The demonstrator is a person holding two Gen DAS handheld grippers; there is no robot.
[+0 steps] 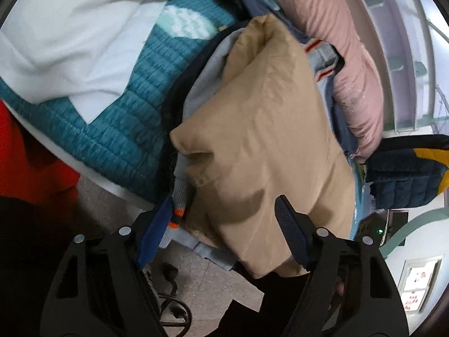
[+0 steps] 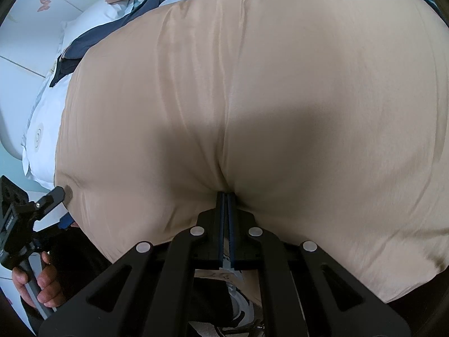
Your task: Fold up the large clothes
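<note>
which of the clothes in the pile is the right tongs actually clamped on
The tan garment: the right tongs are shut on a pinch of its fabric. The light blue garment and pink quilted one lie untouched.

A bed with a teal quilted cover [image 1: 123, 129] and white bedding [image 1: 70, 42] fills ten o'clock. Speckled tile floor [image 1: 196, 278] lies at six, and white shelving [image 1: 398, 56] stands at two o'clock.

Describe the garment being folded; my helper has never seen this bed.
On the teal quilted bedspread lies a clothes pile. The plain tan smooth-fabric garment tops it, over a pale blue garment with orange-striped cuffs, unlike the pink padded coat beside it.
</note>
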